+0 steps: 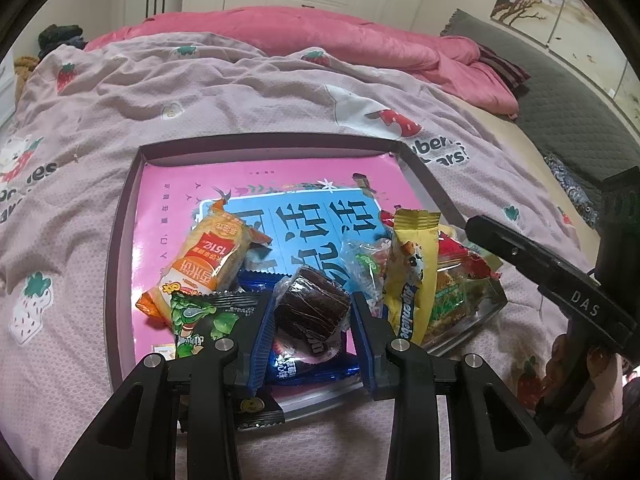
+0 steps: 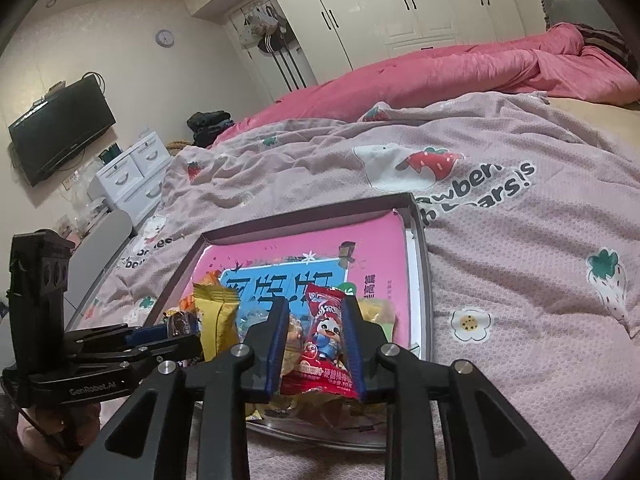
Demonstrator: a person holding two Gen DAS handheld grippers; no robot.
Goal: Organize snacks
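Bedding under the shallow tray (image 1: pixel 124 216) gives soft, uneven support: left tongs (image 1: pixel 310 312) grip a clear-wrapped chocolate cake (image 1: pixel 310 306), right tongs (image 2: pixel 316 332) grip a red packet (image 2: pixel 326 340), so slick film may slip, scattering the pile beyond.

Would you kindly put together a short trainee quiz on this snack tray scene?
1. True or false: the left gripper has a dark chocolate cake between its fingers.
2. What colour is the packet between the right gripper fingers? A) red B) green C) white
3. Fill in: the snacks lie in a shallow tray resting on the ___.

Key: 1 true; 2 A; 3 bed.
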